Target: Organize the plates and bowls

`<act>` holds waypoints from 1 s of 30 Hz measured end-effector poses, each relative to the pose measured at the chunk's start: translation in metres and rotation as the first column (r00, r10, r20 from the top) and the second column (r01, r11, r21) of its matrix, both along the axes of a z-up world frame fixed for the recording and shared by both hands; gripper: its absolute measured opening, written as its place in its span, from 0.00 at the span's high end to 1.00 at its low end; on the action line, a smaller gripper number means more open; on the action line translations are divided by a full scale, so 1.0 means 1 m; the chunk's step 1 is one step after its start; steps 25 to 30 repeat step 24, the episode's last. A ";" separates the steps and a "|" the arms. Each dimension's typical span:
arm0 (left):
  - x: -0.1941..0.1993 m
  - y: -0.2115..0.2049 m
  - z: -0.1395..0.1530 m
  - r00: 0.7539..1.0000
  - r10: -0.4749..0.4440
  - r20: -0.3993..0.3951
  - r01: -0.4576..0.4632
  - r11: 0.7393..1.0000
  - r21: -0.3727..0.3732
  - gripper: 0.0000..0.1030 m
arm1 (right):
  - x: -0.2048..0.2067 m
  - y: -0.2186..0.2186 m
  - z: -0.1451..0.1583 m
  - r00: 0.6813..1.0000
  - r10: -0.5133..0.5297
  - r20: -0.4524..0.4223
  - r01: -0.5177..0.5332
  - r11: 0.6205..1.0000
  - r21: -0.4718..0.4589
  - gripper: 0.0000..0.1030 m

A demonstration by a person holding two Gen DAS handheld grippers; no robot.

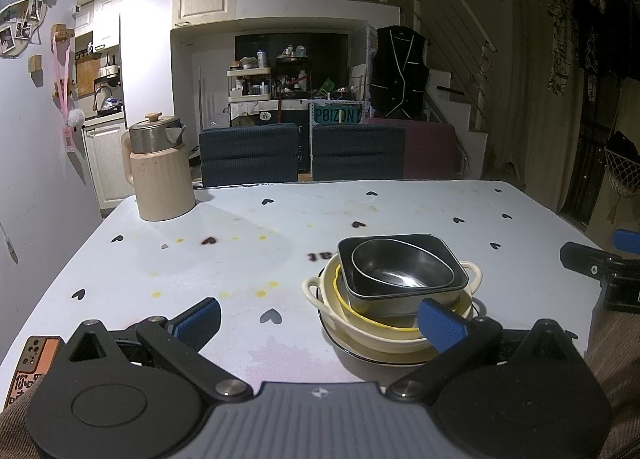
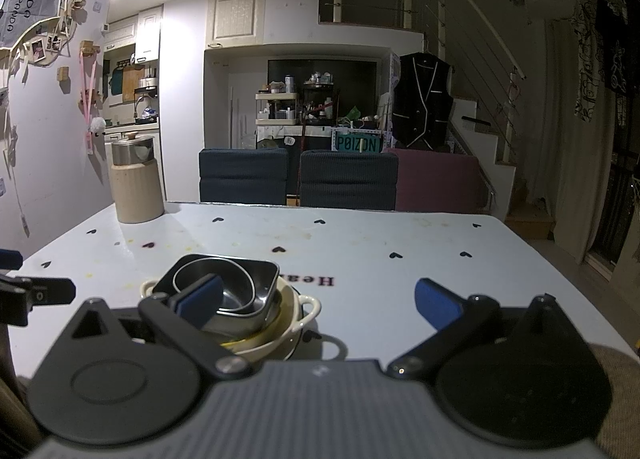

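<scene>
Hovering low over the near edge of the table [image 1: 240, 219], the left gripper [image 1: 320, 319] has its blue pads spread wide with nothing between them, and the right gripper [image 2: 320, 299] is just as wide apart and just as empty. Just past them, close to the near edge, stands the stack: a round steel bowl [image 1: 402, 269] nested in a dark square dish [image 1: 404, 263], which leans inside a yellow-rimmed bowl [image 1: 352, 305], all held by a cream two-handled bowl [image 1: 316, 291] on what looks like a dark-rimmed plate [image 1: 360, 353], though little of its rim shows. The square dish sits crooked, so lifting or nudging one piece could tip it, drag its neighbours along, or slide the whole pile off that near edge; smooth steel may also slip between wide pads. Farther off, at the far left corner, a cream kettle [image 1: 162, 175] stands well apart, with chairs [image 1: 250, 153] beyond the far edge.
</scene>
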State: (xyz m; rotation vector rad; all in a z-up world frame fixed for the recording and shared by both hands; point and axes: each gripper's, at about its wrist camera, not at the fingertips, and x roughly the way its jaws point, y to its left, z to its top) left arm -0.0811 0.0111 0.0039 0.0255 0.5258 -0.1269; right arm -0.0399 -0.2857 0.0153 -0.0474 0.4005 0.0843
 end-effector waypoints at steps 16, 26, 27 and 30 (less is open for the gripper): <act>0.001 0.000 -0.002 1.000 -0.005 0.006 0.005 1.000 0.009 0.00 | 0.000 0.001 0.000 1.000 -0.001 0.001 0.001 1.000 0.000 0.00; 0.001 0.001 -0.001 1.000 -0.003 0.007 0.003 1.000 0.011 0.00 | 0.000 0.001 -0.001 1.000 -0.002 0.000 0.002 1.000 0.000 0.00; 0.001 0.001 -0.001 1.000 -0.003 0.007 0.003 1.000 0.011 0.00 | 0.000 0.001 -0.001 1.000 -0.002 0.000 0.002 1.000 0.000 0.00; 0.001 0.001 -0.001 1.000 -0.003 0.007 0.003 1.000 0.011 0.00 | 0.000 0.001 -0.001 1.000 -0.002 0.000 0.002 1.000 0.000 0.00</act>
